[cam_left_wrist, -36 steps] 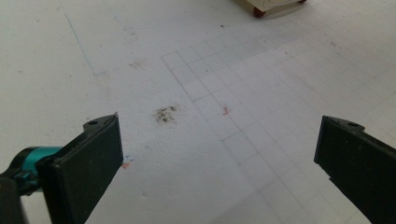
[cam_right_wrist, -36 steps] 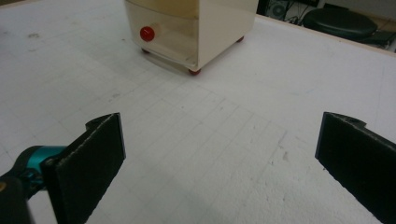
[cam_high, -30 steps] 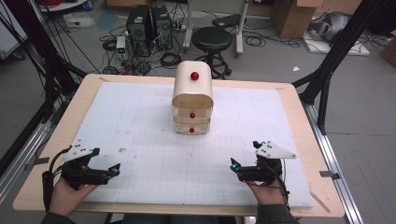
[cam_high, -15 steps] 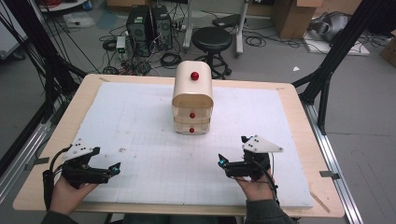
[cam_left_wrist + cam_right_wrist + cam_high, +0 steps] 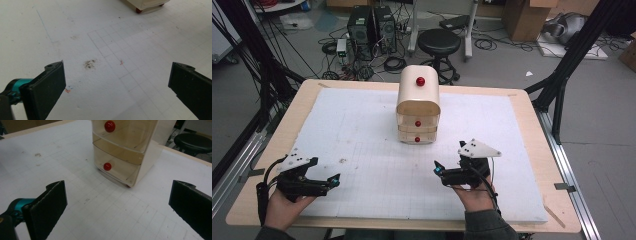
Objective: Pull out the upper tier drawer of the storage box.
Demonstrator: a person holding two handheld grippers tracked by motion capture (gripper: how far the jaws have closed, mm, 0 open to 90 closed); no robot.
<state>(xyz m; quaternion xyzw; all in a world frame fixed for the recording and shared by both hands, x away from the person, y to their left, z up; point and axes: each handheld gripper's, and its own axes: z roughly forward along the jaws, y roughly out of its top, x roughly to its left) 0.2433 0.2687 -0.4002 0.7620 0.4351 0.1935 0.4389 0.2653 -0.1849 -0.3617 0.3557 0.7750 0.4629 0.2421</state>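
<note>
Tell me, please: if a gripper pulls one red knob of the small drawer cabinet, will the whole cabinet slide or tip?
The drawer cabinet looks like thin plastic, with see-through drawers that seem empty in the right gripper view, so it is probably light and may slide forward. It is taller than wide, so a pull on the upper knob might tip it more easily than one on the lower knob.

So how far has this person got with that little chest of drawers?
Nothing looks done yet: both drawers of the drawer chest look shut, red knobs untouched. In hand: the right gripper, jaws open and empty, points at the chest. The left gripper rests open near the table edge. Any drawer work is left.
</note>
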